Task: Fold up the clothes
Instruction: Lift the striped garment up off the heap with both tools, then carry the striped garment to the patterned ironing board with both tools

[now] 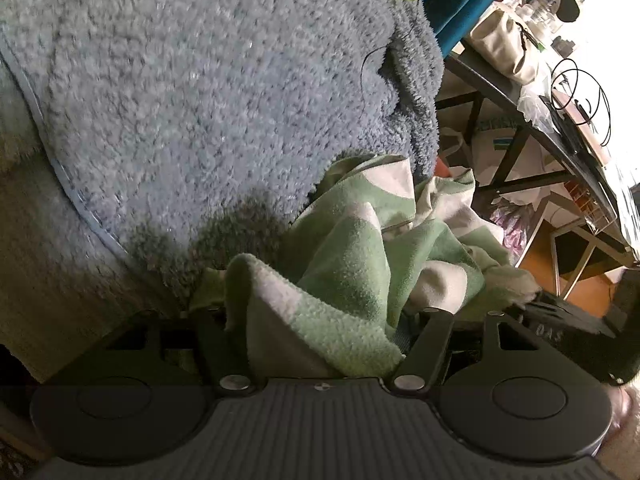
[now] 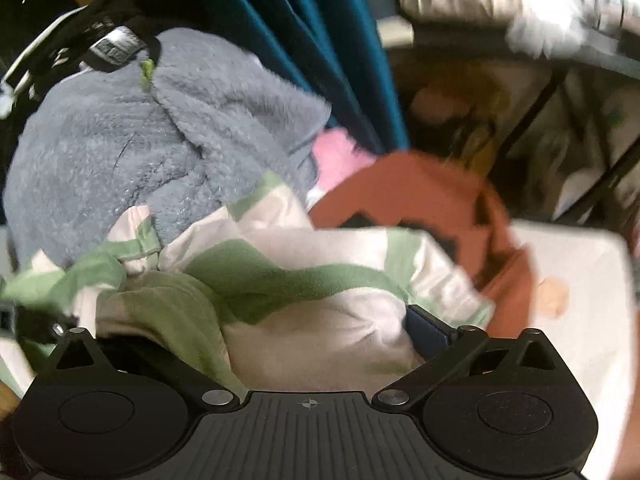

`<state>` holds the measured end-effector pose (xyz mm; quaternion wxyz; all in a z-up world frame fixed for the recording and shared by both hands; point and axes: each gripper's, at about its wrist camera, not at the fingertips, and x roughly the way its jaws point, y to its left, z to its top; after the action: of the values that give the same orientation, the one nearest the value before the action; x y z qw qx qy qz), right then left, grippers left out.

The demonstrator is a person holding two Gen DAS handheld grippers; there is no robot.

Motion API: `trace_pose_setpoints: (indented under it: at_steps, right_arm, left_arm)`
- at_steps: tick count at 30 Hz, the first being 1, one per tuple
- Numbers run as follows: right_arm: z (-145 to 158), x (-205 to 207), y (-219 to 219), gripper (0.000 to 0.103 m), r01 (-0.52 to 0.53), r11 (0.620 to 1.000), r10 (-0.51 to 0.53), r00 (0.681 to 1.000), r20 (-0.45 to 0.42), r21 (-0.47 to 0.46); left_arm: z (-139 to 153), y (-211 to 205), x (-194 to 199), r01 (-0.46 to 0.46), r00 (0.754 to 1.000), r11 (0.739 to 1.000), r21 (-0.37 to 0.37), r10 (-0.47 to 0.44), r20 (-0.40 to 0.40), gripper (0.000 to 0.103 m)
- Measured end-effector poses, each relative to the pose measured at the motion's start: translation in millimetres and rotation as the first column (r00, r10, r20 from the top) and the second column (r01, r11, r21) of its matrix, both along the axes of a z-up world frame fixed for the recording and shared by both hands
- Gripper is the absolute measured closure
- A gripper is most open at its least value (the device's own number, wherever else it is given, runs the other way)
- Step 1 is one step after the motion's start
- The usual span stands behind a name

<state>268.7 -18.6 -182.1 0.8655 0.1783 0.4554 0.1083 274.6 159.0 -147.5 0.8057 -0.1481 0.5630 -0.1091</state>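
Green-and-white fleece garment [image 1: 352, 248]: crumpled against the grey-blue plush blanket [image 1: 200, 100]. Judged light, soft, limp; best taken at a hem. Left gripper [image 1: 320, 320] and right gripper [image 2: 256, 320]: jaws parted, garment bunched between, not clamped.

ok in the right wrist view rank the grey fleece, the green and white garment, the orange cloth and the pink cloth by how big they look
1. green and white garment, though nearest the camera
2. grey fleece, looks close to it
3. orange cloth
4. pink cloth, mostly hidden

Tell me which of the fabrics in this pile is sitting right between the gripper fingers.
The green and white garment. The fluffy grey-blue blanket, the pink piece and the rust-orange one all lie farther away.
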Motion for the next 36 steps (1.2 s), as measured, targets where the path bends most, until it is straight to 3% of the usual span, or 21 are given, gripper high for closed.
trace_pose_setpoints:
  at_steps: [1, 2, 3, 4, 6, 10, 12, 15, 21, 24, 28, 36]
  right_arm:
    - [-4, 3, -1, 0.001, -0.003, 0.999, 0.004, 1.000, -0.026, 0.046]
    - [-7, 5, -1, 0.005, -0.009, 0.996, 0.013, 0.999, -0.047, 0.088]
    - [-4, 4, 2, 0.017, -0.020, 0.995, 0.024, 0.999, -0.044, 0.096]
    - [-2, 3, 5, 0.035, -0.032, 0.994, 0.036, 0.999, -0.039, 0.103]
    - [10, -3, 14, 0.054, -0.077, 0.993, 0.077, 0.997, -0.001, 0.088]
    - [35, -19, 21, 0.066, -0.116, 0.986, 0.110, 0.992, 0.056, 0.117]
    - [53, -28, 20, 0.068, -0.135, 0.979, 0.118, 0.986, 0.114, 0.150]
    - [83, -39, 10, 0.068, -0.132, 0.984, 0.103, 0.970, 0.221, 0.119]
    - [143, -55, -44, 0.067, -0.119, 0.982, 0.047, 0.903, 0.427, 0.144]
    - [172, -66, -75, 0.066, -0.123, 0.981, 0.030, 0.858, 0.513, 0.148]
    - [186, -92, -101, 0.066, -0.141, 0.984, 0.064, 0.851, 0.522, 0.109]
    - [184, -167, -117, 0.065, -0.092, 0.994, 0.056, 0.906, 0.420, 0.066]
  left_arm:
    - [-1, -1, 0, -0.001, 1.000, 1.000, -0.001, 0.001, 0.000, 0.039]
    - [-1, -2, -1, 0.001, 1.000, 1.000, 0.001, -0.001, 0.004, 0.048]
    - [1, -4, -2, 0.008, 1.000, 1.000, 0.011, -0.008, 0.015, 0.057]
    - [3, -6, -2, 0.015, 1.000, 1.000, 0.021, -0.016, 0.026, 0.061]
    - [11, -13, -5, 0.028, 0.998, 0.999, 0.036, -0.030, 0.051, 0.070]
    - [32, -26, -12, 0.016, 0.996, 1.000, -0.016, -0.014, 0.089, 0.074]
    - [48, -35, -16, 0.015, 0.992, 0.999, -0.031, -0.011, 0.127, 0.075]
    - [80, -51, -21, 0.031, 0.973, 0.999, -0.034, -0.022, 0.232, 0.075]
    - [151, -108, -34, 0.074, 0.875, 0.997, -0.017, -0.057, 0.480, 0.075]
    - [170, -132, -48, 0.094, 0.847, 0.995, -0.027, -0.066, 0.528, 0.074]
    - [173, -162, -65, 0.101, 0.860, 0.994, -0.031, -0.071, 0.505, 0.074]
    - [151, -199, -102, 0.214, 0.890, 0.976, -0.036, -0.180, 0.419, 0.074]
